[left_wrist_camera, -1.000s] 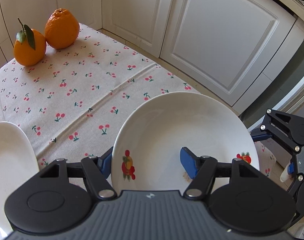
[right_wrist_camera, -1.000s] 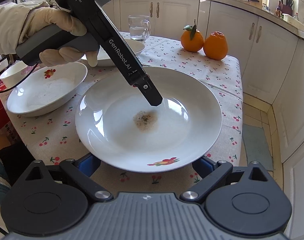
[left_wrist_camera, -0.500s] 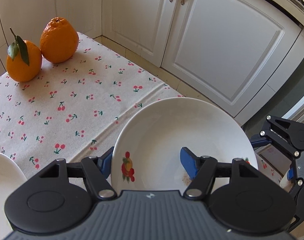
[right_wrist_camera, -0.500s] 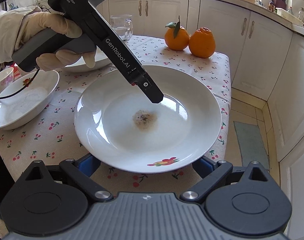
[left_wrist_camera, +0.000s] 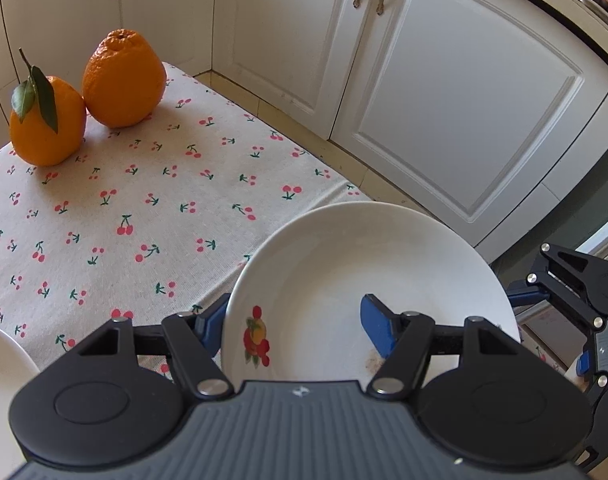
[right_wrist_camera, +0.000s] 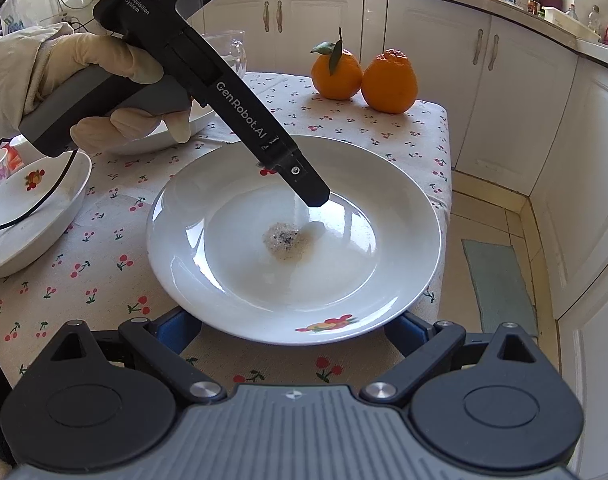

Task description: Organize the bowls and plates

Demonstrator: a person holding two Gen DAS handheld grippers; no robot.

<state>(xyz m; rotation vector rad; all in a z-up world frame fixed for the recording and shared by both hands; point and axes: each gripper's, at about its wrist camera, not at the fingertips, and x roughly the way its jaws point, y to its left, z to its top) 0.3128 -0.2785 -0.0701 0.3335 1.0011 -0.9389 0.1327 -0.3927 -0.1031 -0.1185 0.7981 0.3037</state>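
- One white round ceramic plate (right_wrist_camera: 292,240) with a fruit print on its rim is held off the table's near right corner, overhanging the edge, level or slightly tilted; brownish residue patch at its centre.
- Left gripper (left_wrist_camera: 296,330): blue pads clamped on the plate rim, one finger under the outside, one on the inner face. In the right wrist view its black body reaches in over the far left rim, gripped by a hand in a cream glove (right_wrist_camera: 104,92).
- Right gripper (right_wrist_camera: 292,330): blue fingers sit wide apart under the plate's near rim; contact is hidden, so I cannot tell whether it grips.
- Cherry-print cloth on the table (right_wrist_camera: 104,256) lies below the plate.
- White fruit-print bowl (right_wrist_camera: 28,216) sits left of the plate, apart from it; another white dish behind the gloved hand, mostly hidden.
- Two oranges (right_wrist_camera: 363,74) touch at the far side, the left one with stem and leaf.
- White cabinet doors (left_wrist_camera: 455,112) beyond the table, tiled floor below.
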